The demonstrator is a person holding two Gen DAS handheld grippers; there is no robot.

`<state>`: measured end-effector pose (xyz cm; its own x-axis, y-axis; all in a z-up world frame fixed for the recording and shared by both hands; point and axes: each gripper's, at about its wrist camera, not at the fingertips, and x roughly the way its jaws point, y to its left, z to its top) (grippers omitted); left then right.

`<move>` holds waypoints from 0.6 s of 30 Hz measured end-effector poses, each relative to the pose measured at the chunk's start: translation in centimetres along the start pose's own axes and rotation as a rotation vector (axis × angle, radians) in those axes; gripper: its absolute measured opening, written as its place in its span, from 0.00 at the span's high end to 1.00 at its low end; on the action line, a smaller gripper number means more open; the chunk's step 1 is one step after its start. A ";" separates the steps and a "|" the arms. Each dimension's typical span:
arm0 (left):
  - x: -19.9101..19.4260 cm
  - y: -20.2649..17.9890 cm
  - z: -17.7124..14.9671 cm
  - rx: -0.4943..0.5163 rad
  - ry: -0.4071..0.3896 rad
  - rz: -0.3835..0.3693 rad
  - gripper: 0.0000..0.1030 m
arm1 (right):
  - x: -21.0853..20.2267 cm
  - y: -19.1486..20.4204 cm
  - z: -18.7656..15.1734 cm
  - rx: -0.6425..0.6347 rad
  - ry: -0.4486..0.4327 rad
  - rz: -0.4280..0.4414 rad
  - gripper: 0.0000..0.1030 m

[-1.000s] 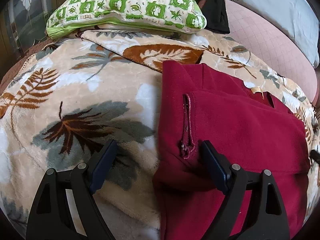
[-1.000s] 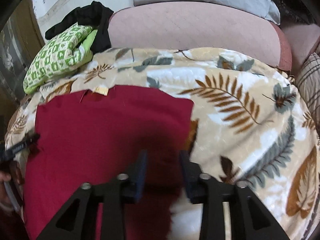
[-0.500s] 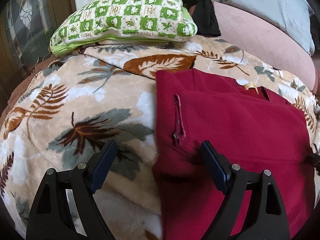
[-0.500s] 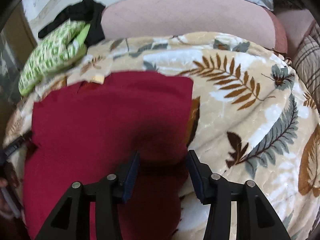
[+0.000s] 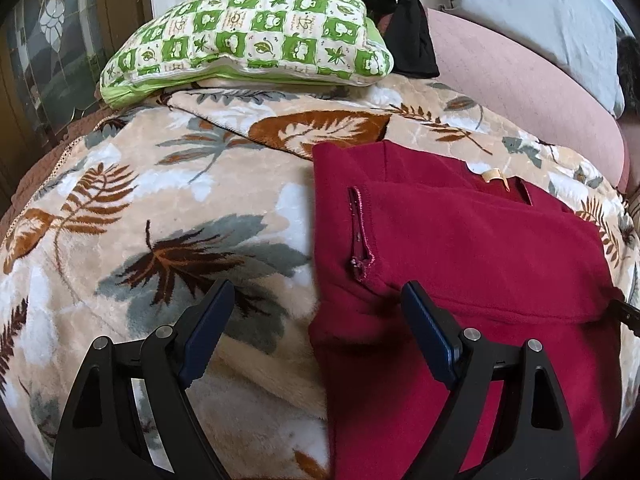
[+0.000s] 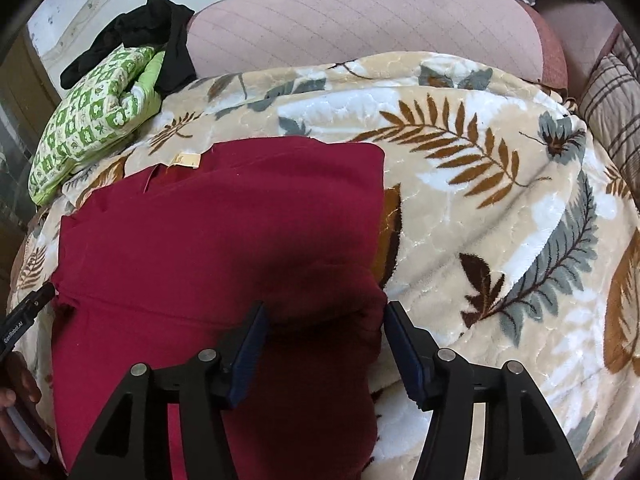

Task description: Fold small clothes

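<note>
A dark red fleece garment (image 5: 472, 256) lies folded on a leaf-patterned blanket (image 5: 160, 208), with a tan label near its far edge. My left gripper (image 5: 316, 312) is open and empty, its jaws straddling the garment's near left edge. In the right wrist view the garment (image 6: 208, 240) fills the left half. My right gripper (image 6: 324, 332) is open and empty, its jaws straddling the garment's near right edge. The tip of the left gripper (image 6: 28, 308) shows at the far left.
A green-and-white checked pillow (image 5: 248, 40) lies at the back left, with a black garment (image 5: 404, 24) behind it. A pink cushion (image 6: 360, 28) and a grey pillow (image 5: 532, 16) lie at the back. A striped cushion (image 6: 616, 112) is at the right.
My right gripper has opened from nearly shut and let go of the garment. Both grippers have drawn back a little, so the garment sits farther off in both views.
</note>
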<state>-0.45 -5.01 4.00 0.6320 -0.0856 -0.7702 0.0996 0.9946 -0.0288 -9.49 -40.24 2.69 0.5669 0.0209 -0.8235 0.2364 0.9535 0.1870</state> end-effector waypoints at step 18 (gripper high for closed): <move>-2.8 2.5 -2.1 -0.109 0.079 -0.046 0.16 | -4.5 0.9 -4.4 -0.102 -0.022 0.011 0.43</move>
<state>-3.57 -2.19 4.70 0.5657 -0.1301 -0.8143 0.0397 0.9906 -0.1307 -15.24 -38.15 4.19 0.5864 0.0257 -0.8096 0.1492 0.9790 0.1392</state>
